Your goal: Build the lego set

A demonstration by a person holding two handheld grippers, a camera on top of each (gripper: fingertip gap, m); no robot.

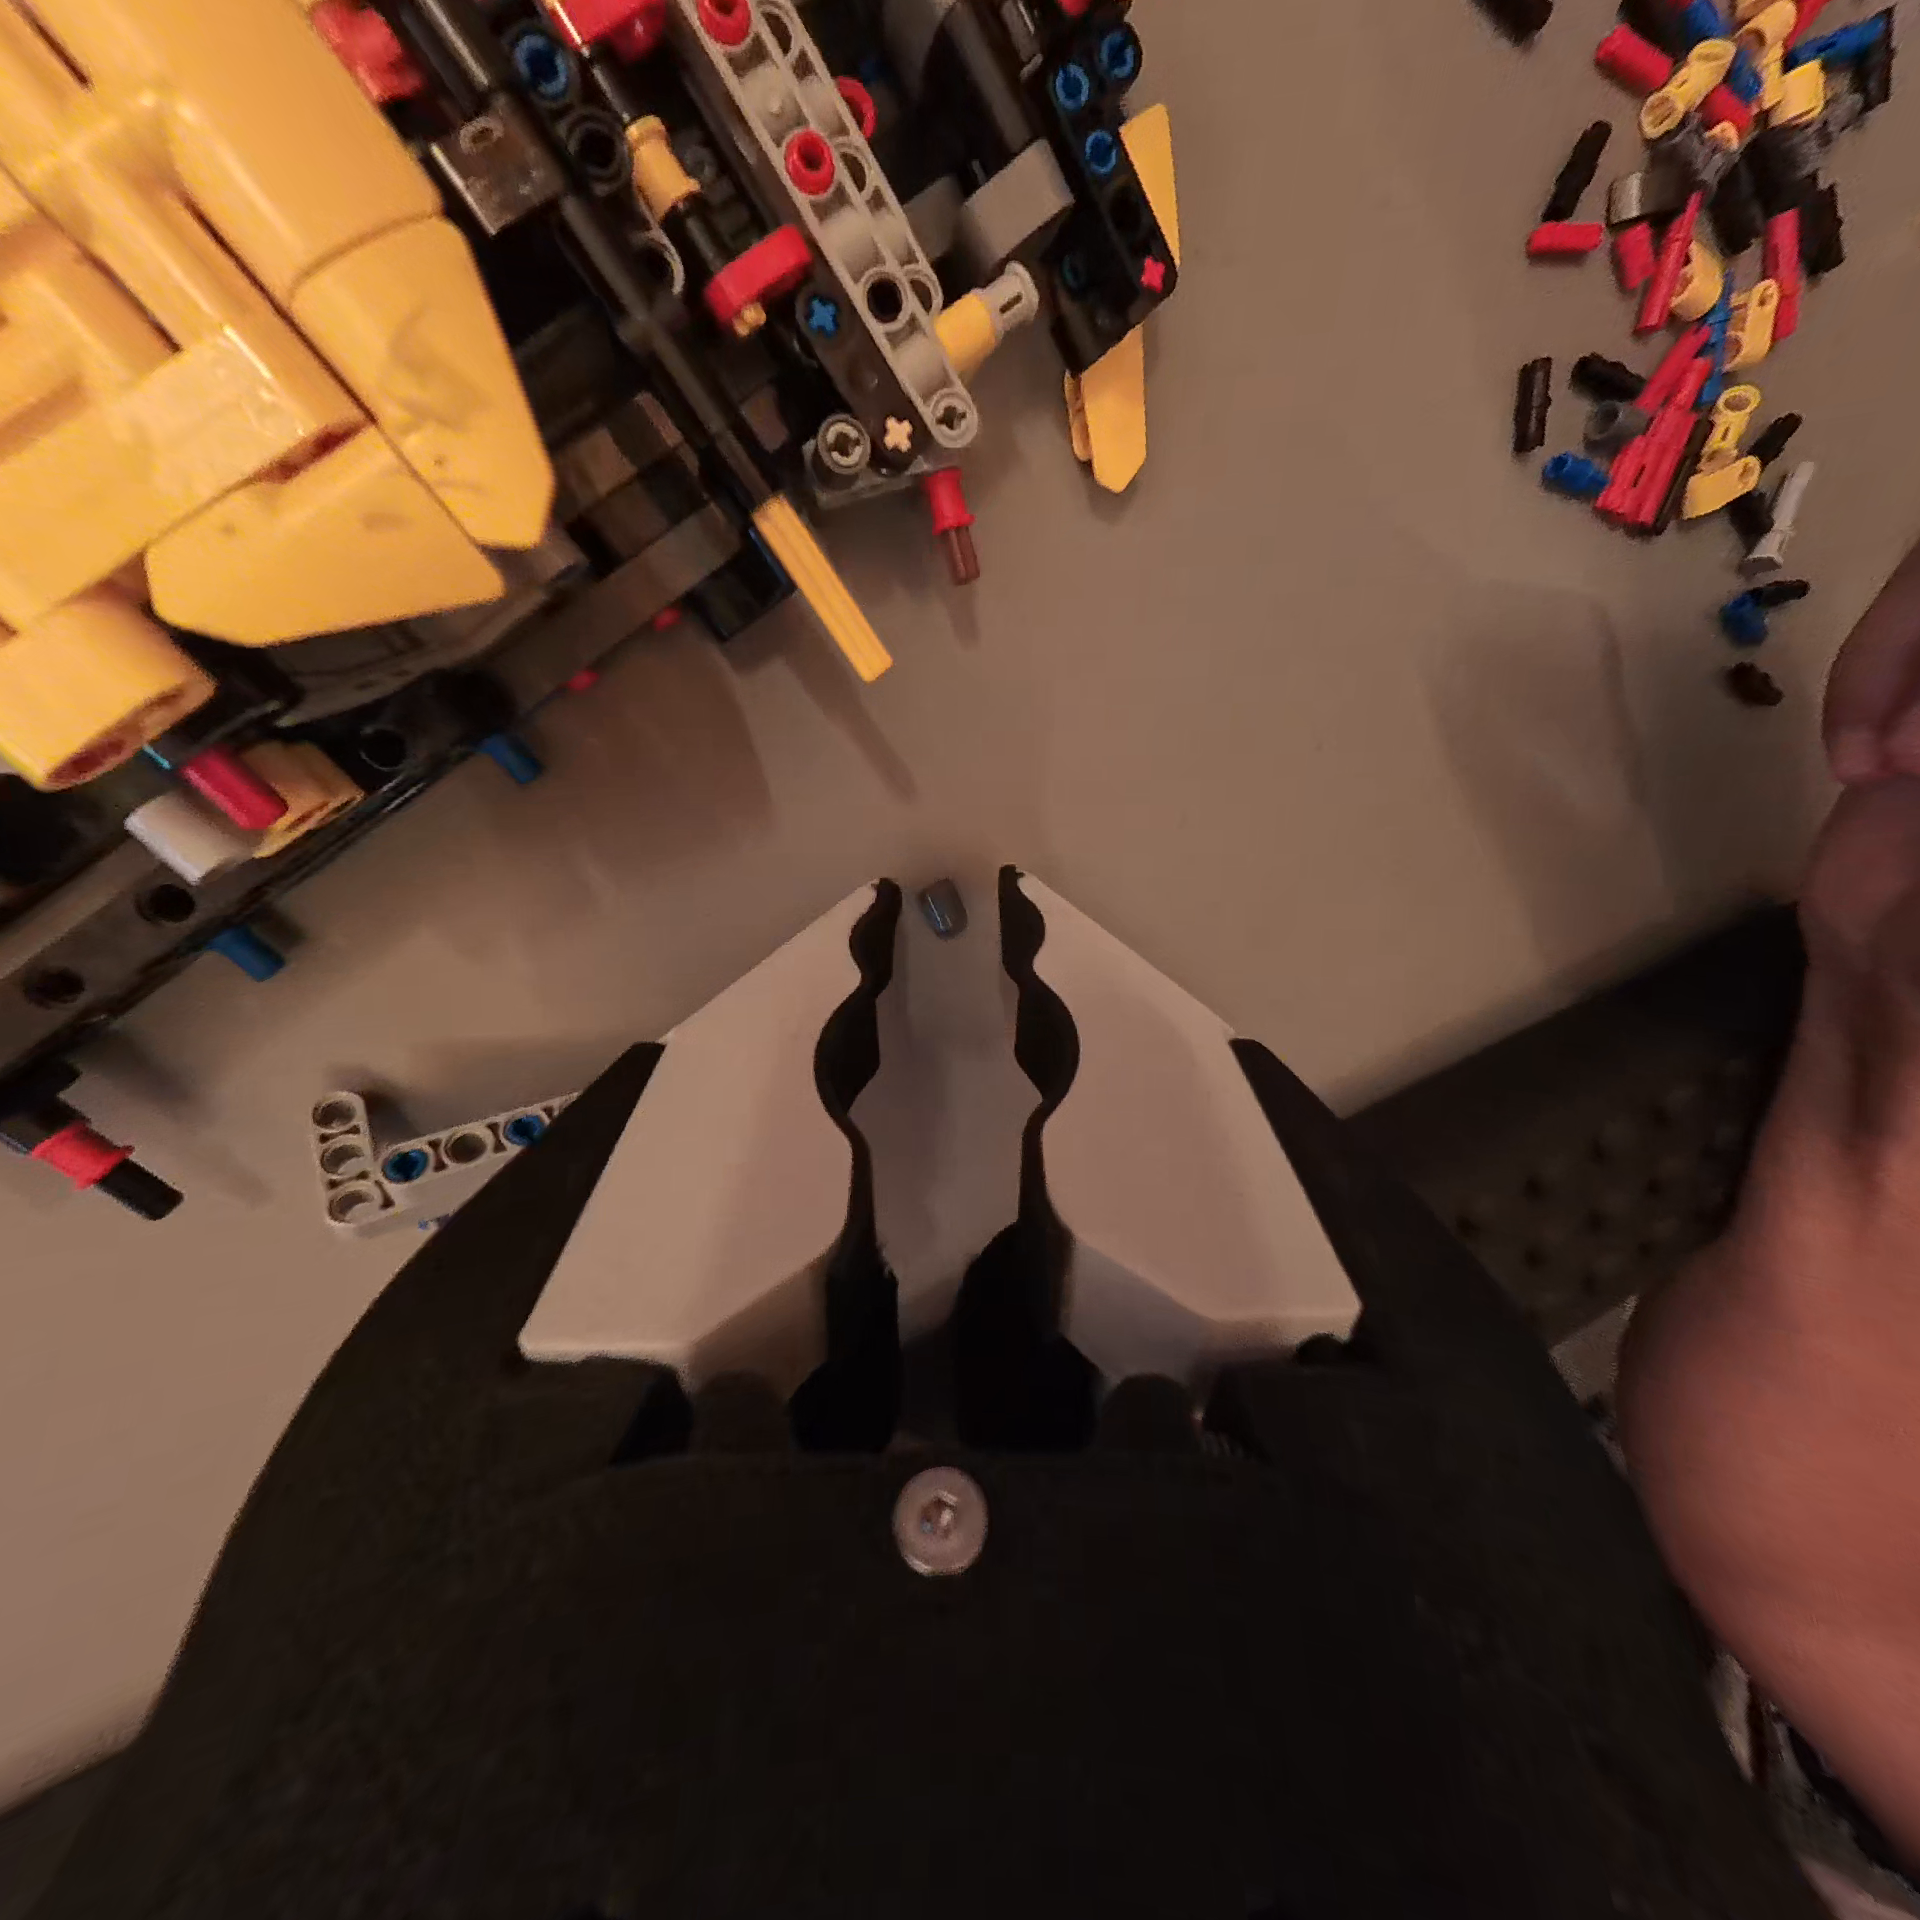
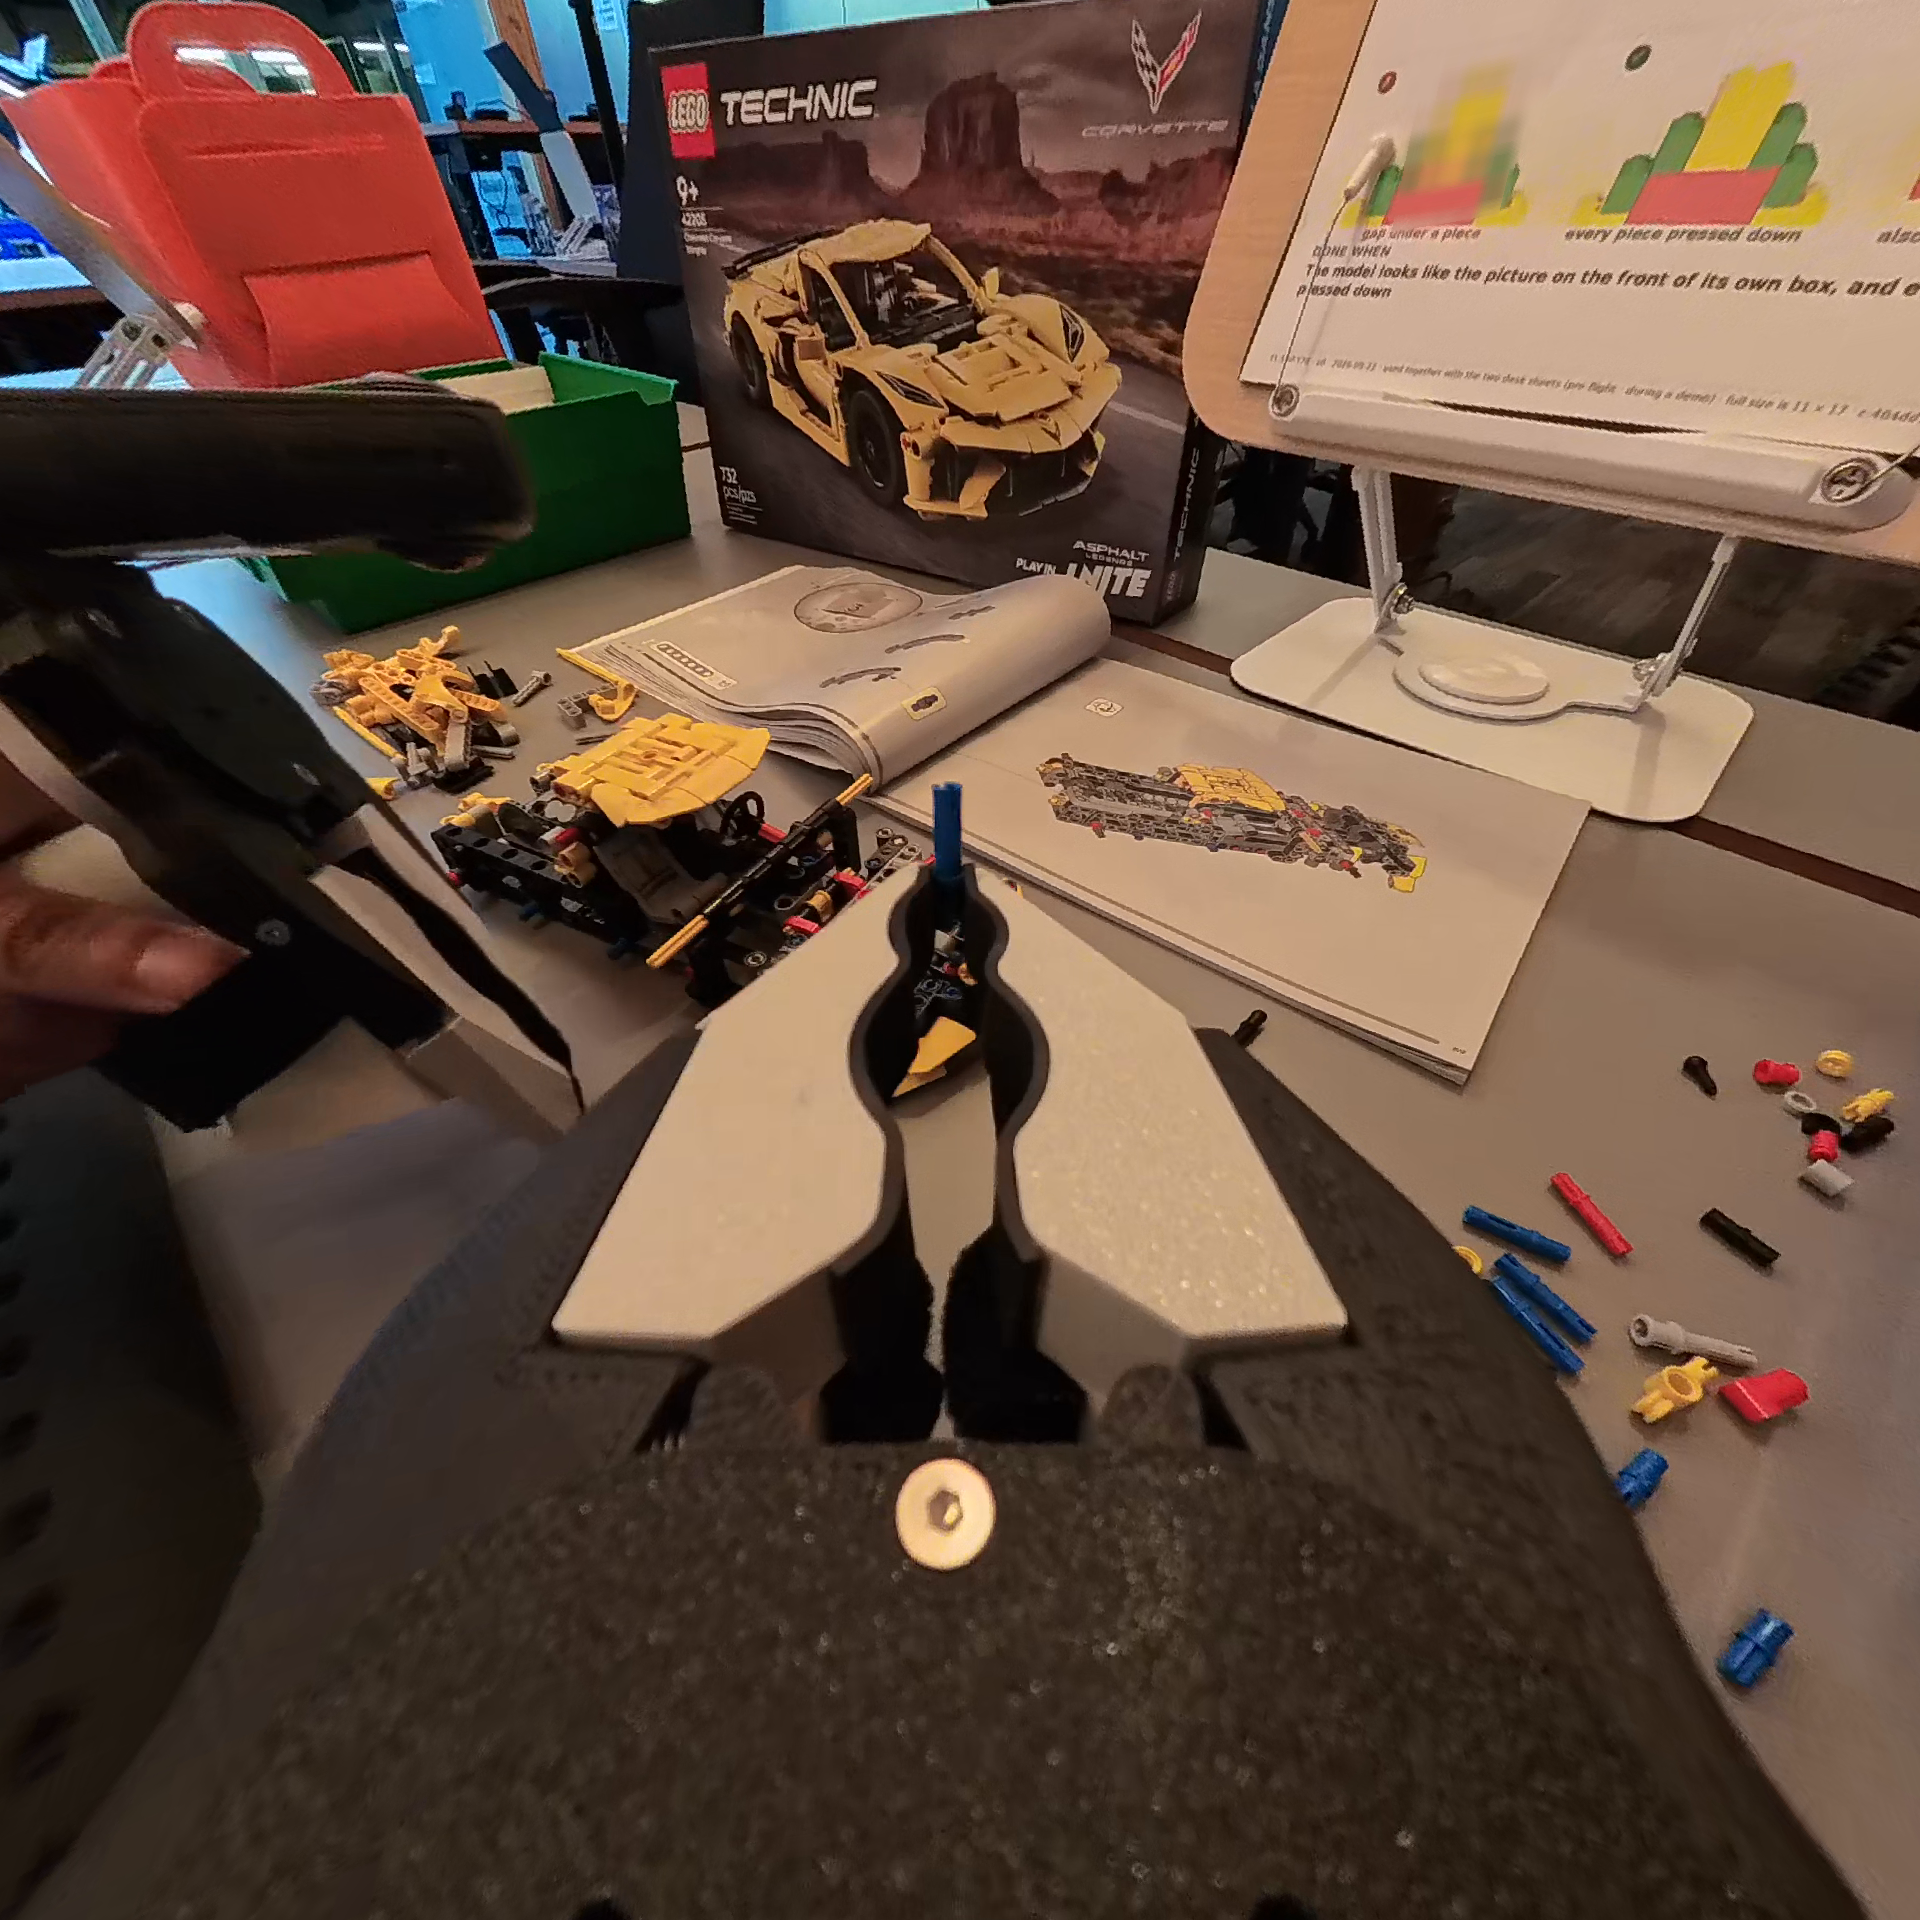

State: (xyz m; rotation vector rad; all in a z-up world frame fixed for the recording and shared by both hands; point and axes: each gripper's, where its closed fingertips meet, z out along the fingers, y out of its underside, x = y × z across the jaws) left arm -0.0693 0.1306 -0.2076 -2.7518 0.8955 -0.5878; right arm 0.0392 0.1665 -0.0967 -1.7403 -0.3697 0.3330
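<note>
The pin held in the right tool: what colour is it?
Blue pin; right wrist view shows it best.

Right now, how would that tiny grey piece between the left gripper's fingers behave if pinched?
The tiny grey piece looks rounded, so it may roll away. It is small beside the open left gripper, so probably light and liable to slip out.

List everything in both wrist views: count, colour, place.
Car model: one, yellow and black, part-built, table centre.
Small bush: one, grey, on the table between the left tongs' tips.
Axle: one, blue, upright in the right tongs.
Loose parts: many, mixed colours, table right.
Yellow parts pile: one, behind the model.
Instruction booklet: one, open, grey.
Set box: one, upright at the back.
Bin: one, green, back left.
Bag: one, orange, back left.
Sheet stand: one, white, right.
Left tongs: open.
Right tongs: shut.
</note>
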